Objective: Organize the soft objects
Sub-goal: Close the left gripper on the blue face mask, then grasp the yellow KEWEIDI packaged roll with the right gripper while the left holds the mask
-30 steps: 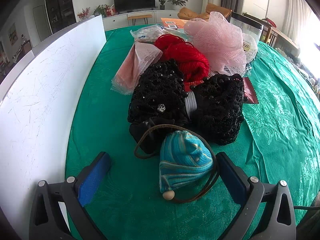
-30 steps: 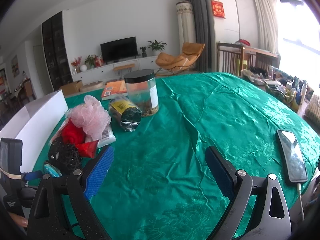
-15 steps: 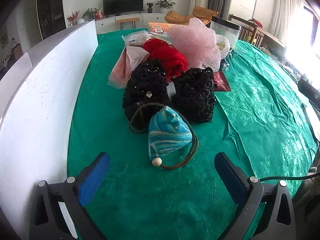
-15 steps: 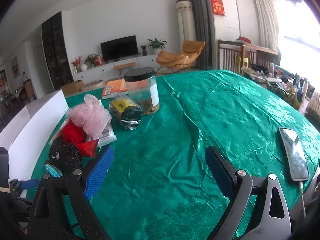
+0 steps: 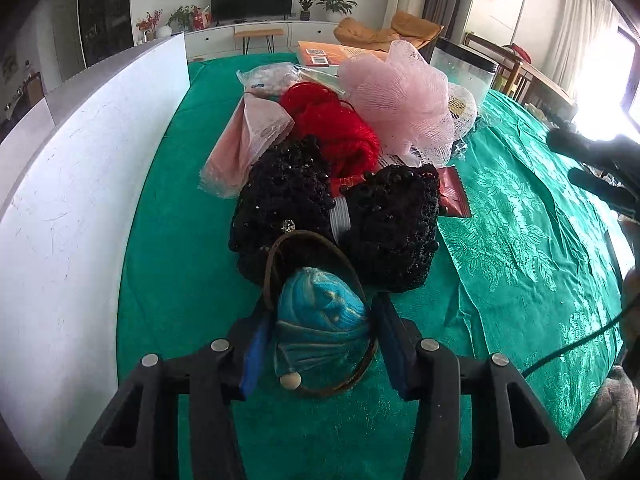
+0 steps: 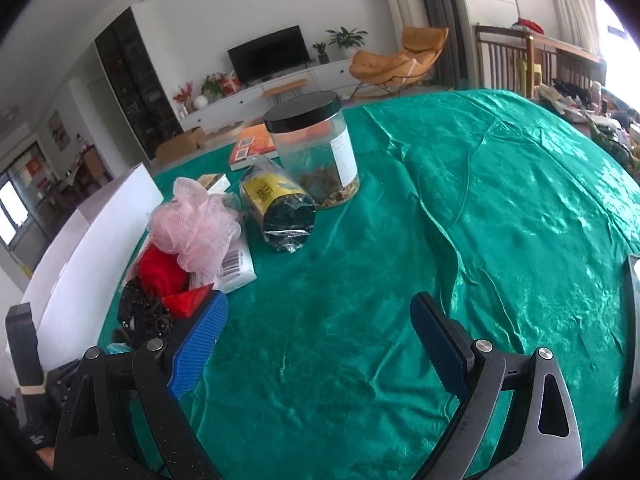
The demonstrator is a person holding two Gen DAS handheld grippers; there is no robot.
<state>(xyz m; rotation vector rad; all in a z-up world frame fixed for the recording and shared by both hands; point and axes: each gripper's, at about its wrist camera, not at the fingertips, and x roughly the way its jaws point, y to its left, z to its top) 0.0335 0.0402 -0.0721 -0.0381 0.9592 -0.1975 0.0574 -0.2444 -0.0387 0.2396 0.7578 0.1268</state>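
Note:
My left gripper (image 5: 320, 334) is shut on a small blue striped pouch (image 5: 320, 320) with a brown cord loop and a bead, low over the green tablecloth. Behind it lie a black beaded item (image 5: 336, 212), red yarn (image 5: 336, 128), a pink mesh sponge (image 5: 396, 92) and a pink packet (image 5: 248, 136). My right gripper (image 6: 320, 344) is open and empty above bare cloth; the same pile lies to its left, with the pink sponge (image 6: 192, 228), the red yarn (image 6: 160, 272) and the black beaded item (image 6: 140, 312).
A white box (image 5: 80, 184) stands along the left of the pile, also in the right wrist view (image 6: 88, 248). A clear jar with a black lid (image 6: 316, 152), a dark wrapped packet (image 6: 280, 208) and an orange book (image 6: 252, 144) sit behind. A phone (image 6: 632, 320) lies at the right edge.
My left gripper moved forward and closed its jaws on the blue pouch. My right gripper shifted slightly, staying open.

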